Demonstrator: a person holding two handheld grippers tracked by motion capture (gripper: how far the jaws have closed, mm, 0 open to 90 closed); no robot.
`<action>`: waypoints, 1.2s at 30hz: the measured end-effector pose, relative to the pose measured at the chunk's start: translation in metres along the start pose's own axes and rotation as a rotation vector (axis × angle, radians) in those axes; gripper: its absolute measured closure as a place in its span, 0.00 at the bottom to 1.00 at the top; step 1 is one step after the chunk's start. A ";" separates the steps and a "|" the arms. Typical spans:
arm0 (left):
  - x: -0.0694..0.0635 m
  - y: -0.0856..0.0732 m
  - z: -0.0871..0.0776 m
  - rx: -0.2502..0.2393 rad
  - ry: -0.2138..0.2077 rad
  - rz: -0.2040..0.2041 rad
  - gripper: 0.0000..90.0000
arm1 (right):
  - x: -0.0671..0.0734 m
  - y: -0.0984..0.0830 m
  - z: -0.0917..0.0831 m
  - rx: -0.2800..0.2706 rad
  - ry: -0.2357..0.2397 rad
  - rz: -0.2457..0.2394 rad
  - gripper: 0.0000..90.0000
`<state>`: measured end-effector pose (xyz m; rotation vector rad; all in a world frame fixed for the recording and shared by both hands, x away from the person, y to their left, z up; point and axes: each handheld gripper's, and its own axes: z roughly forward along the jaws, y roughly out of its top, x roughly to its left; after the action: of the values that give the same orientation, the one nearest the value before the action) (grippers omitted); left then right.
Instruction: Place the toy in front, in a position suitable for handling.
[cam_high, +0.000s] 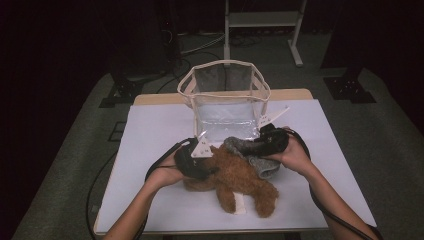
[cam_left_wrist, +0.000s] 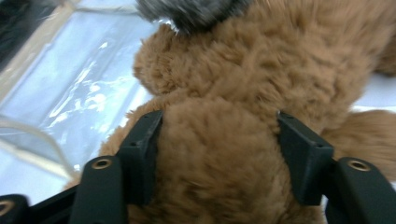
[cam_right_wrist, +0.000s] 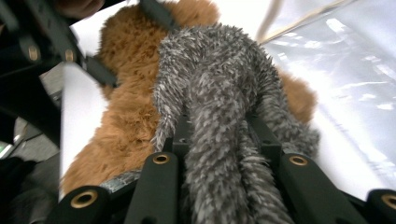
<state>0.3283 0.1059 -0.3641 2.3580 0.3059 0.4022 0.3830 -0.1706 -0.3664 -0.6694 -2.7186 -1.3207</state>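
A brown teddy bear (cam_high: 240, 182) lies on the white mat in front of the person. My left gripper (cam_high: 209, 167) comes in from its left side. In the left gripper view my left gripper (cam_left_wrist: 219, 140) has both pads pressed into the bear's (cam_left_wrist: 261, 60) fur. A grey fuzzy plush (cam_high: 257, 162) rests across the bear's upper right. My right gripper (cam_high: 252, 147) holds it from the right. In the right gripper view my right gripper (cam_right_wrist: 217, 126) is shut on the grey plush (cam_right_wrist: 210, 70), with the bear (cam_right_wrist: 126, 107) beneath it.
A clear plastic bag with beige trim (cam_high: 222, 63) stands open just behind the toys, its shiny wall (cam_left_wrist: 84, 88) close to both grippers. The white mat (cam_high: 150, 135) has bare room at left and right. A metal stand (cam_high: 260, 20) is beyond the table.
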 end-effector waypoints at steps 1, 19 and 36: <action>0.000 0.000 -0.005 -0.021 -0.014 -0.007 0.39 | 0.006 -0.004 0.001 -0.001 0.007 -0.008 0.77; -0.020 -0.023 -0.019 -0.045 -0.082 0.046 0.43 | 0.026 0.004 -0.009 -0.020 -0.031 -0.073 0.77; 0.003 -0.042 -0.048 -0.132 -0.151 -0.006 0.17 | 0.064 -0.028 0.000 -0.016 0.012 -0.140 0.77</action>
<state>0.3093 0.1668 -0.3589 2.2422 0.2088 0.2324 0.3133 -0.1628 -0.3727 -0.4784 -2.7939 -1.3714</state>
